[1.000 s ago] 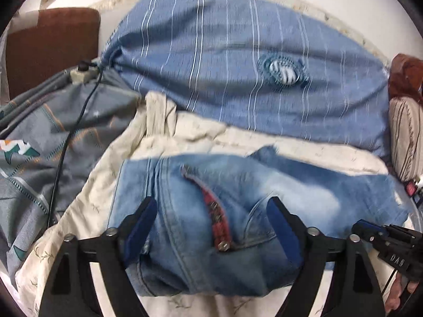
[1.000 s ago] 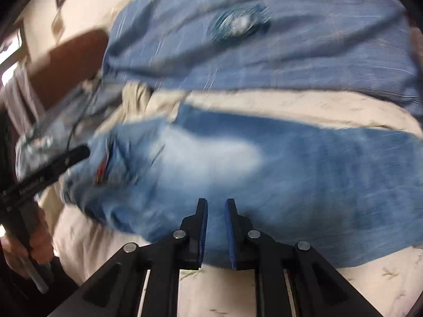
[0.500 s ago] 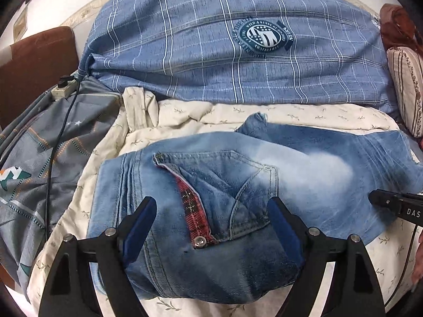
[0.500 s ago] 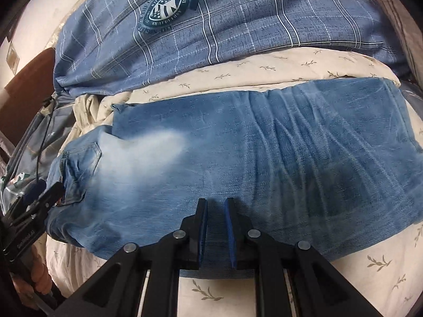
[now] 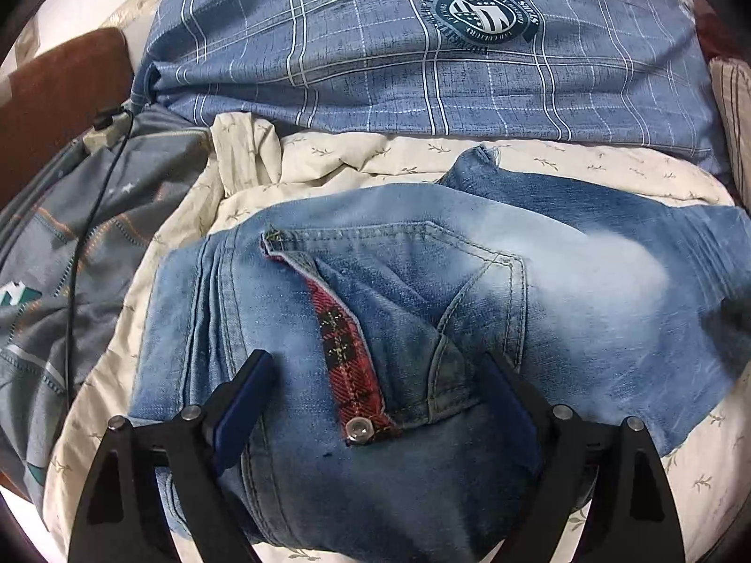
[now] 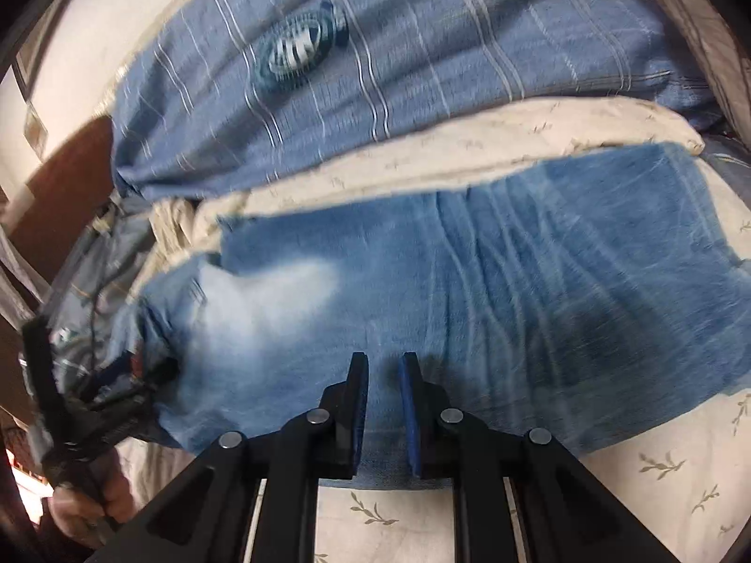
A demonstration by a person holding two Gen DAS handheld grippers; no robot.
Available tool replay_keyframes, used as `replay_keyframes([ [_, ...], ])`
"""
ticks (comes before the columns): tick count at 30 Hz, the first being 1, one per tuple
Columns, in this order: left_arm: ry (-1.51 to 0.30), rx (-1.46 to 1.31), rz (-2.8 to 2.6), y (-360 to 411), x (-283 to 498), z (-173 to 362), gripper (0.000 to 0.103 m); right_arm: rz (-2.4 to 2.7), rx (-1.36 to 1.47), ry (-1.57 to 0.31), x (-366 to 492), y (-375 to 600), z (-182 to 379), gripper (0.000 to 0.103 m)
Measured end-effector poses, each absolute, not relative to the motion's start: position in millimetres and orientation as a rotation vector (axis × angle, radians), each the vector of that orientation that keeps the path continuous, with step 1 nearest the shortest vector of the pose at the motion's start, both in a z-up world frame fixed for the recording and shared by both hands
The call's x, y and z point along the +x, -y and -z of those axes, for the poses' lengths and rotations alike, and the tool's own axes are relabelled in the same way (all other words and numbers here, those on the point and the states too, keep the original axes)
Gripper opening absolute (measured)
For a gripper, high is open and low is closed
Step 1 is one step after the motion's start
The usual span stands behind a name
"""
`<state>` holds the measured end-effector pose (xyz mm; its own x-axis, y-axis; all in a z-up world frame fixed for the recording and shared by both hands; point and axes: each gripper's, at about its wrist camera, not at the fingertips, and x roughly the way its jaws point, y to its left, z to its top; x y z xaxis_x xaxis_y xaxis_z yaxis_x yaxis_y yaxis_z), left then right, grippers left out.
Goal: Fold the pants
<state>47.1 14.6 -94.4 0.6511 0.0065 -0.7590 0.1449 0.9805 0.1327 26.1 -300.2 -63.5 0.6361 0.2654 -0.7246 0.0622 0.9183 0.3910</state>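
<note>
I'm holding both grippers over the jeans (image 5: 413, 328), which are lying lengthwise on the cream sheet (image 5: 328, 164), just in front of the blue plaid pillow (image 5: 375, 47). Waistband end and back pocket (image 5: 422, 291) are sitting under my left gripper (image 5: 375, 403); the legs are running off toward the right side of the pillow.

Left gripper: jaws opening, spread wide either side of the pocket and the red plaid flap (image 5: 347, 366), with denim between them but the pads not pressing on it.

Right gripper (image 6: 384, 403): jaws nearly pressed together at the near edge of the jeans, mid-leg. I can't tell whether they're pinching denim or only hovering over it; that view is blurring.

Risks I'm seeing:
- Left closing on the bulged pocket could be grabbing only the top layer, so the fold drags crooked.
- Right nipping the cream sheet along with the hem would be lifting bedding too.
- The black cable (image 5: 80, 244), left of the jeans, could be snagging if I swing wide.
</note>
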Motion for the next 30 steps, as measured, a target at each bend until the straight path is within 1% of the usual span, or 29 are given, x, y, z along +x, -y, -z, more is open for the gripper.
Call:
replay_keyframes([
  [5, -0.772, 0.148, 0.108, -11.4, 35.3, 76.1, 0.089, -0.112, 0.396, -0.767, 4.2, 317.1, 39.2, 0.016],
  [8, -0.756, 0.114, 0.130, -7.1, 33.4, 67.4, 0.089, -0.101, 0.404, -0.717, -11.8, 331.0, 23.6, 0.016],
  [12, -0.725, 0.117, 0.150, 10.0, 20.2, 52.6, 0.089, -0.070, 0.482, -0.630, -40.6, 360.9, 6.9, 0.016],
  [13, -0.712, 0.118, 0.164, 16.6, 15.4, 48.4, 0.089, -0.065, 0.532, -0.602, -52.6, 373.3, 5.5, 0.020],
  [15, -0.683, 0.123, 0.205, 33.4, 3.6, 38.3, 0.090, -0.033, 0.602, -0.581, -68.2, 391.9, 7.2, 0.048],
  [16, -0.674, 0.126, 0.234, 44.2, -2.1, 33.5, 0.090, -0.012, 0.630, -0.571, -74.8, 400.2, 9.3, 0.077],
  [17, -0.671, 0.128, 0.261, 54.4, -6.4, 29.7, 0.091, 0.023, 0.669, -0.545, -84.6, 410.0, 11.5, 0.080],
  [21, -0.675, 0.167, 0.335, 88.9, -14.1, 32.6, 0.091, 0.029, 0.799, -0.540, -102.7, 438.9, 25.5, 0.080],
  [23, -0.670, 0.200, 0.356, 97.1, -18.6, 40.6, 0.091, 0.026, 0.865, -0.578, -102.6, 447.8, 38.3, 0.080],
  [27, -0.656, 0.251, 0.336, 95.7, -18.8, 51.2, 0.091, -0.001, 0.996, -0.595, -93.6, 455.5, 57.8, 0.080],
  [30, -0.687, 0.215, 0.300, 82.7, -7.9, 55.0, 0.091, -0.009, 1.102, -0.589, -85.2, 459.3, 72.4, 0.080],
])
